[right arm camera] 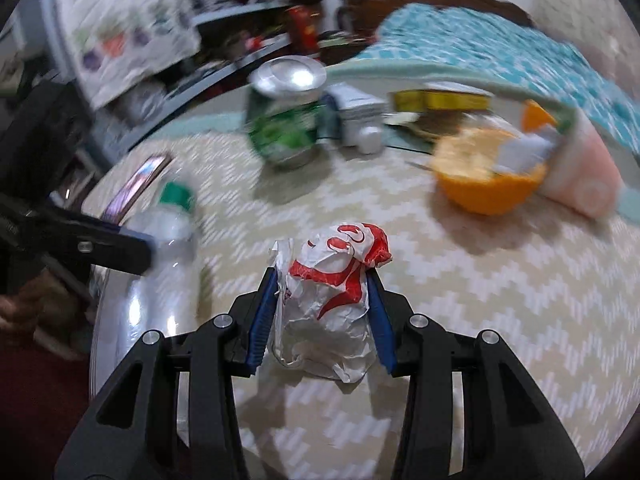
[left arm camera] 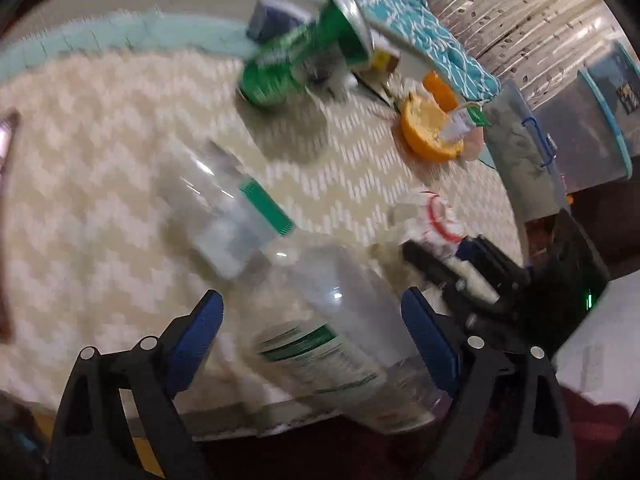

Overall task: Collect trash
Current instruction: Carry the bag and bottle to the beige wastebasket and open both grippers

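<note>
My right gripper [right arm camera: 322,276] is shut on a crumpled white and red wrapper [right arm camera: 336,300], held just above the zigzag cloth. My left gripper [left arm camera: 312,304] is open, its blue pads on either side of a clear plastic bottle [left arm camera: 320,320] with a green cap [left arm camera: 266,204], lying on the table. The bottle [right arm camera: 168,248] and a left finger [right arm camera: 116,248] also show in the right wrist view. A dented green can [left arm camera: 280,68] lies farther back; it also shows in the right wrist view [right arm camera: 286,120]. An orange peel half [left arm camera: 430,128] holds a tea bag tag.
The round table [left arm camera: 120,160] has a cream zigzag cloth. A phone [right arm camera: 136,184] lies at its left edge. A small white bottle [right arm camera: 360,120] and a yellow box [right arm camera: 440,100] stand at the back. Grey storage bins [left arm camera: 580,128] and a teal blanket [right arm camera: 500,52] lie beyond the table.
</note>
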`<state>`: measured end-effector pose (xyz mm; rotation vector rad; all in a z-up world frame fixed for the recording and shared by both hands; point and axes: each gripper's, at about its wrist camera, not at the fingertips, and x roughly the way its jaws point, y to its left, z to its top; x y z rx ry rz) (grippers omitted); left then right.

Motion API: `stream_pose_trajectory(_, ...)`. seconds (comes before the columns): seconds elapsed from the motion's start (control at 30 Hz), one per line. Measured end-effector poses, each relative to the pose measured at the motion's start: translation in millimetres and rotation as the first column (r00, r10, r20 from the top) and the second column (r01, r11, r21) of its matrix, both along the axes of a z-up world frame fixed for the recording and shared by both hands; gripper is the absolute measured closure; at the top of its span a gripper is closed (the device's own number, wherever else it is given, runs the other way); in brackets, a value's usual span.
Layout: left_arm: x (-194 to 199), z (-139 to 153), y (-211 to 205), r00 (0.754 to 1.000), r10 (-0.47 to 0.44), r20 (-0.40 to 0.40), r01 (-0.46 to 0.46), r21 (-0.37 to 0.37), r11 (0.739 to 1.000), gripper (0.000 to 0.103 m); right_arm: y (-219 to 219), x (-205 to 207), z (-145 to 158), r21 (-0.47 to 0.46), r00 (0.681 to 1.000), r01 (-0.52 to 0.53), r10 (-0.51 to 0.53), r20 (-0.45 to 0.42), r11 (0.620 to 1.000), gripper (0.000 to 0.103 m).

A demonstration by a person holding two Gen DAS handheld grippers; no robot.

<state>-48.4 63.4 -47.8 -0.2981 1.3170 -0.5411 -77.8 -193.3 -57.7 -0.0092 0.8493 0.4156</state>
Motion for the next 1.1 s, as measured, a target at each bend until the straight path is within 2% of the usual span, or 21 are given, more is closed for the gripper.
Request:
stream_pose_trajectory(0.03,2,-4,-7,1.000,-0.014,-0.018,0.014,-0.010,1.000,0.015,2,-2,0,-0.005,1.000,-0.004,0.004,0.002,1.000,0.058)
stream_pose_trajectory(0.07,1,-4,-16,0.999,-0.033,0.007,0.033,-0.002,0.999,0.010,-1,-4,0,-0.004,1.000,-0.002,0.002,0.003,1.000,0.058)
stream_pose_trajectory(0.1,1,-4,-26,0.998,-0.057,0.015,0.057,0.016,0.998,0.014,-4,-6,1,0.006,1.000,0.007,-0.007,0.003,1.000,0.058)
stream_pose_trajectory(0.17,-2,2,-52,0.987,-0.142,0.077,0.134,0.102,0.986,0.020,-13,-11,3,0.024,0.999,0.041,-0.041,0.004,0.999,0.058)
stream_pose_trajectory(0.23,-5,8,-70,0.972,-0.216,0.093,0.204,0.128,0.971,0.024,-36,-20,7,0.067,0.994,0.104,-0.105,0.014,0.992,0.058)
stream_pose_trajectory(0.37,-20,22,-108,0.909,-0.381,0.171,0.345,0.208,0.915,0.027,-89,-43,12,0.160,0.968,0.237,-0.246,0.040,0.958,0.058)
stream_pose_trajectory(0.43,-19,31,-129,0.874,-0.442,0.201,0.404,0.203,0.892,0.028,-115,-54,13,0.184,0.941,0.317,-0.333,0.063,0.931,0.058)
stream_pose_trajectory(0.5,-16,40,-161,0.836,-0.500,0.226,0.464,0.196,0.864,0.028,-146,-61,13,0.206,0.900,0.407,-0.429,0.073,0.890,0.058)
stream_pose_trajectory(0.57,-11,45,-190,0.797,-0.550,0.252,0.518,0.184,0.835,0.028,-191,-68,13,0.240,0.837,0.516,-0.543,0.063,0.822,0.058)
stream_pose_trajectory(0.6,-6,50,-219,0.761,-0.590,0.269,0.563,0.179,0.807,0.028,-212,-71,13,0.251,0.807,0.558,-0.587,0.056,0.791,0.058)
stream_pose_trajectory(0.63,-2,52,-235,0.743,-0.611,0.274,0.585,0.177,0.791,0.029,-238,-76,13,0.266,0.765,0.610,-0.642,0.047,0.747,0.058)
stream_pose_trajectory(0.7,8,59,-291,0.688,-0.666,0.289,0.653,0.155,0.741,0.029,-282,-87,14,0.296,0.693,0.682,-0.721,0.031,0.669,0.058)
stream_pose_trajectory(0.77,17,62,-349,0.642,-0.704,0.304,0.704,0.133,0.698,0.029,-331,-101,17,0.317,0.605,0.754,-0.797,0.008,0.575,0.058)
stream_pose_trajectory(0.83,17,63,-400,0.594,-0.739,0.319,0.746,0.126,0.654,0.029,-367,-111,19,0.334,0.552,0.786,-0.834,-0.003,0.520,0.058)
stream_pose_trajectory(0.87,17,63,-431,0.570,-0.756,0.322,0.766,0.125,0.630,0.029,-392,-115,19,0.330,0.511,0.814,-0.860,-0.014,0.478,0.058)
stream_pose_trajectory(0.9,16,60,-458,0.551,-0.771,0.318,0.781,0.128,0.611,0.029,-407,-118,18,0.322,0.485,0.831,-0.874,-0.023,0.453,0.057)
stream_pose_trajectory(0.97,16,56,-504,0.531,-0.787,0.314,0.792,0.148,0.593,0.029,-436,-121,13,0.305,0.425,0.868,-0.904,-0.046,0.393,0.057)
stream_pose_trajectory(1.0,18,51,-526,0.532,-0.786,0.313,0.788,0.155,0.595,0.029,-450,-123,10,0.303,0.400,0.880,-0.915,-0.058,0.365,0.055)
stream_pose_trajectory(1.07,20,46,-557,0.539,-0.785,0.305,0.782,0.164,0.601,0.030,-471,-124,3,0.304,0.368,0.894,-0.926,-0.080,0.329,0.049)
stream_pose_trajectory(1.1,22,43,-570,0.545,-0.782,0.302,0.778,0.166,0.606,0.028,-476,-125,1,0.304,0.351,0.901,-0.932,-0.092,0.310,0.042)
